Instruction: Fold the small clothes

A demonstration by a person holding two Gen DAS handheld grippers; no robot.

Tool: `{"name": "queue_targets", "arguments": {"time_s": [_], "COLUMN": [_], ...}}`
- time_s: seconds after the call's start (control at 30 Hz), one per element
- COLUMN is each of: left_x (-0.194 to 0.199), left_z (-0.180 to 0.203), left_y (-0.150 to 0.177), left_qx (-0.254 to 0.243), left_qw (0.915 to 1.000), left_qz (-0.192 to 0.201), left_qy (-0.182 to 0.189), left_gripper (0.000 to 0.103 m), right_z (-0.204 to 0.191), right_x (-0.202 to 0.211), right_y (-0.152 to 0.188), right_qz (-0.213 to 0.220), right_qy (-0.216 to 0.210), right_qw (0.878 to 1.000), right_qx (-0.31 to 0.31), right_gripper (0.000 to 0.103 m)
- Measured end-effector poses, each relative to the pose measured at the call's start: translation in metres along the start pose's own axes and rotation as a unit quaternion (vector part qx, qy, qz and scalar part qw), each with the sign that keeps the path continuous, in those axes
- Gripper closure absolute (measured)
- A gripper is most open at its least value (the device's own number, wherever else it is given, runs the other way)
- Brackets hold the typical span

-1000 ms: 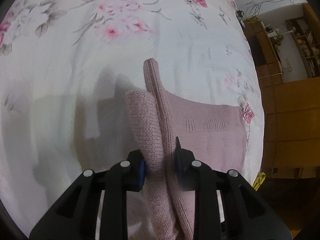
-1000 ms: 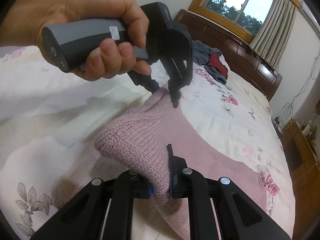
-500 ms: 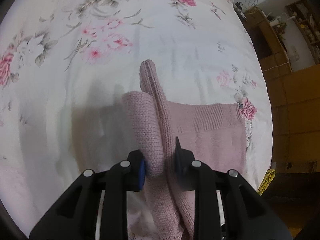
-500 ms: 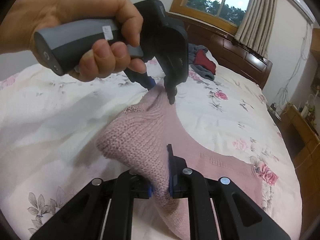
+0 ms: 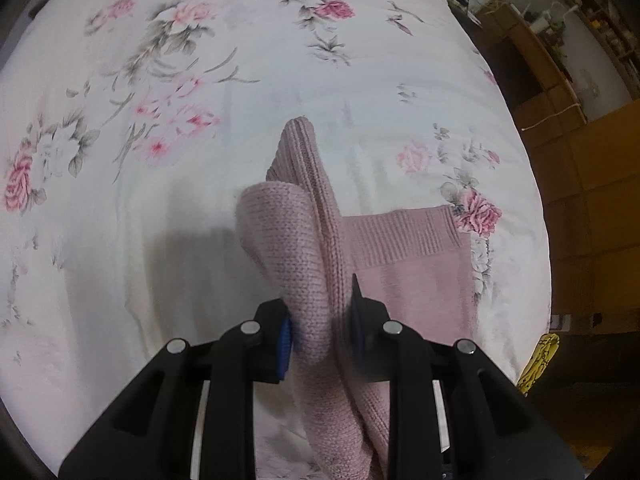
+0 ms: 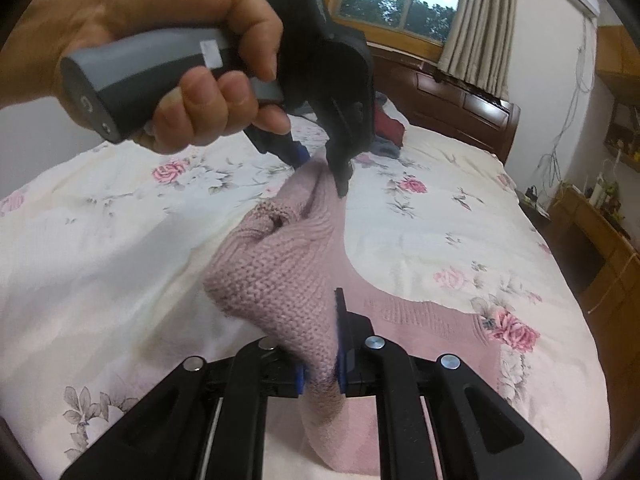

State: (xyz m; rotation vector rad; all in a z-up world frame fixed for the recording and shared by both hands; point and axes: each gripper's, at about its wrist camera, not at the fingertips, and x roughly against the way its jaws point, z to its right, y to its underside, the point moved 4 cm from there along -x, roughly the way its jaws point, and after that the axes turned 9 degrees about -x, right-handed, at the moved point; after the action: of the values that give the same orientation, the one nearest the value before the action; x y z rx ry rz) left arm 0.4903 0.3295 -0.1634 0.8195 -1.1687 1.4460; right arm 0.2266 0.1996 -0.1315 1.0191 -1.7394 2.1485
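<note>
The pink knit garment (image 5: 404, 264) lies on the floral bedspread (image 5: 200, 80), one edge lifted. The left gripper (image 5: 320, 332) and right gripper (image 6: 320, 368) each stay clamped on that edge. Since a second ago the ribbed hem at 3 o'clock has drawn nearer.

No readable text shows in either view. The small pale sticker (image 6: 211, 53) on the grey handle (image 6: 140, 80) of the left gripper (image 6: 320, 168) looks blank.
</note>
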Motion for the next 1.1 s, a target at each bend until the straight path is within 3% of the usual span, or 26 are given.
{"name": "queue_targets", "arguments": {"time_s": [0.57,1.1], "left_x": [-0.012,-0.069], "left_z": [0.096,0.157], "left_y": [-0.025,-0.032], "left_qx": [-0.049,-0.066], "left_qw": [0.9983,0.9949], "left_qz": [-0.01,-0.029], "left_qy": [-0.031,-0.071], "left_gripper": [0.081,0.081], "right_z": [0.07,0.131], "right_x": [0.028,0.027], "right_y": [0.005,0.038], "right_qz": [0.001,-0.03], "right_qy": [0.009,-0.005], "right_qw": [0.998,0.987], "right_qx": [-0.069,-0.158], "right_gripper": [0.092,0.092]}}
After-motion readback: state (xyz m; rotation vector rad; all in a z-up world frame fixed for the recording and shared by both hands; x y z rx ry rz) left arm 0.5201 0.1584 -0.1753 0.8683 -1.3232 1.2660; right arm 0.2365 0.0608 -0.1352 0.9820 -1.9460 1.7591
